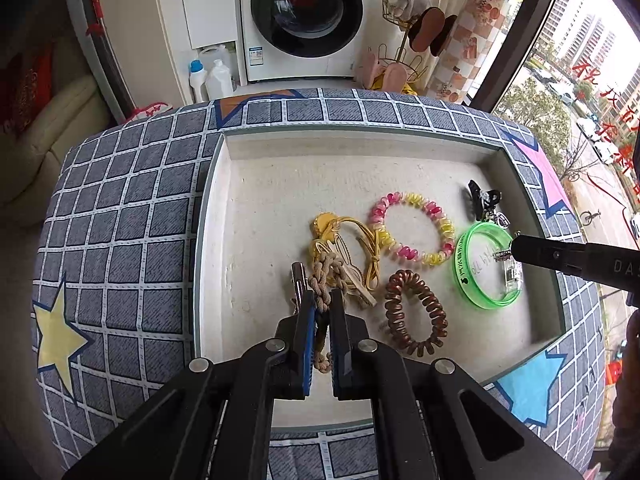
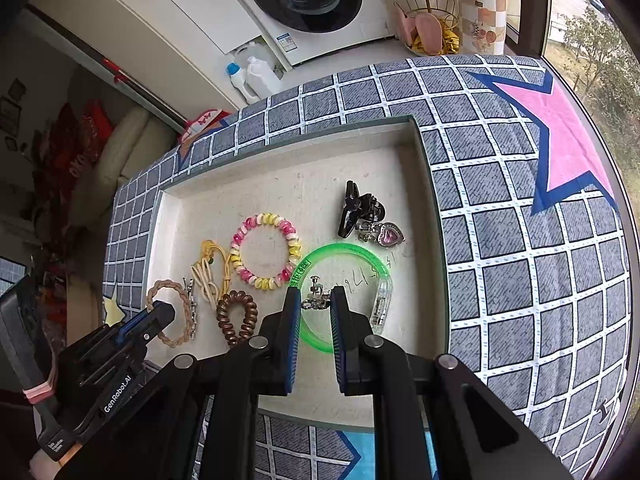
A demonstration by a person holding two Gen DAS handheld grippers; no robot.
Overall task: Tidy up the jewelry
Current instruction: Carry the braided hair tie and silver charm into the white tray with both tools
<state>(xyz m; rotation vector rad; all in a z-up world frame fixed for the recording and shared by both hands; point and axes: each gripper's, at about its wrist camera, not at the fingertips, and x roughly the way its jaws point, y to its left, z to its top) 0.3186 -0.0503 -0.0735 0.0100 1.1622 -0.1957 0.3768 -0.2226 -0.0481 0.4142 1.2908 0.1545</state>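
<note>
A shallow white tray lies on a checked cloth. My left gripper is shut on a tan braided bracelet, which hangs just over the tray's near left part. In the right wrist view that left gripper is at the lower left, on the bracelet loop. My right gripper is shut on a small silver charm above a green bangle. From the left wrist view the right gripper comes in from the right over the bangle.
In the tray lie a pink-and-yellow spiral hair tie, a brown spiral hair tie, a yellow cord with a pendant, a black claw clip and a heart pendant. A washing machine stands beyond the table.
</note>
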